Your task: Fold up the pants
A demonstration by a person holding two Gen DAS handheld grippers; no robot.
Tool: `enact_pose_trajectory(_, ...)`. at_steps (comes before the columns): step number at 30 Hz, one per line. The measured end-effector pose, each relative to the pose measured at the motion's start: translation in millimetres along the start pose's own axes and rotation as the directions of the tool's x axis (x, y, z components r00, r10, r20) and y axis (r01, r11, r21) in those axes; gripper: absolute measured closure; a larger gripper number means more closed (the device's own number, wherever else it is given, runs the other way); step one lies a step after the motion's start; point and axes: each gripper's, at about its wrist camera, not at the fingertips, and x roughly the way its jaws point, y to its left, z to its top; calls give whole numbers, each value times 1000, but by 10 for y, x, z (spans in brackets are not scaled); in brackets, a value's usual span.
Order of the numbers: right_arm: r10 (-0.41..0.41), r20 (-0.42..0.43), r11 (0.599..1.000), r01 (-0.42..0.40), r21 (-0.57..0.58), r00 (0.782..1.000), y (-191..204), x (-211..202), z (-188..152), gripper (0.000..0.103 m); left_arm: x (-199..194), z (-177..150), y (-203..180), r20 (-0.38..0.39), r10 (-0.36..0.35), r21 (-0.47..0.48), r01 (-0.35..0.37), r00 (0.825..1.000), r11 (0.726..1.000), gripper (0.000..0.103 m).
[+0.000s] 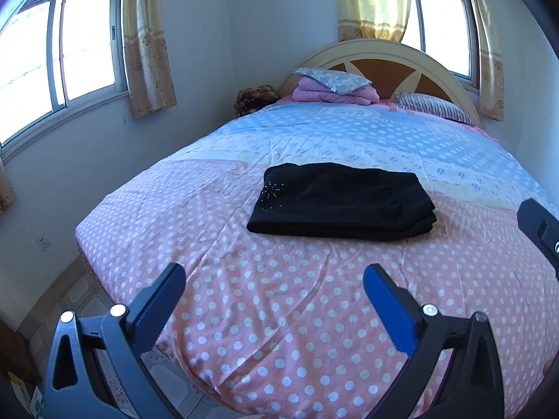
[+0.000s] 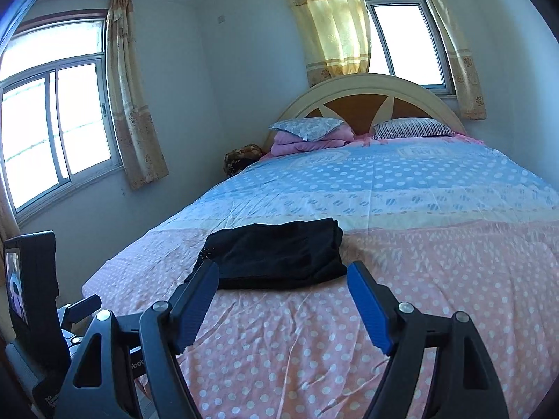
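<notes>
My left gripper [image 1: 274, 284] is spread wide, empty, short of the folded black pants [image 1: 340, 202] on the polka-dot bedspread [image 1: 279, 331]. My right gripper [image 2: 283, 279] is wide open, empty, tips just before the pants' near edge.

From my right wrist view, the near left corner of the folded black fabric pants [image 2: 276, 256] sits behind my blue-padded right gripper [image 2: 281, 272]'s left finger, so I cannot read that edge.

The left wrist view cuts off the bases of the blue-padded left gripper [image 1: 274, 277] at the bottom edge. The right gripper enters it only as a dark sliver at the right border, jaws not readable there.

Printed lettering on the blue and pink polka-dot bedsheet [image 1: 279, 314] near the head end is too small to read.

A brown patterned bundle [image 1: 256, 99] beside the bed: identity unclear.

Small lit screen [image 2: 15, 289] at the left edge of the right wrist view: contents blurred.
</notes>
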Motion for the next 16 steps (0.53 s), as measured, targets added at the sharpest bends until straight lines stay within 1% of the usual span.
enact_pose_trajectory(6, -16, 9, 1000, 16, 14, 1000, -51, 0, 1, 26, -29, 17, -55, 35, 16, 29, -17, 999, 999, 0)
enact_pose_trajectory(8, -19, 7, 1000, 19, 16, 1000, -65, 5, -3, 25, -37, 21, -68, 35, 3, 35, -4, 999, 999, 0)
enact_pose_trajectory(11, -22, 6, 1000, 21, 17, 1000, -67, -5, -5, 25, -27, 26, -64, 19, -39, 17, 39, 999, 999, 0)
enact_pose_trajectory(16, -24, 8, 1000, 23, 21, 1000, -76, -21, -7, 25, -29, 25, -122, 16, -29, 36, 28, 999, 999, 0)
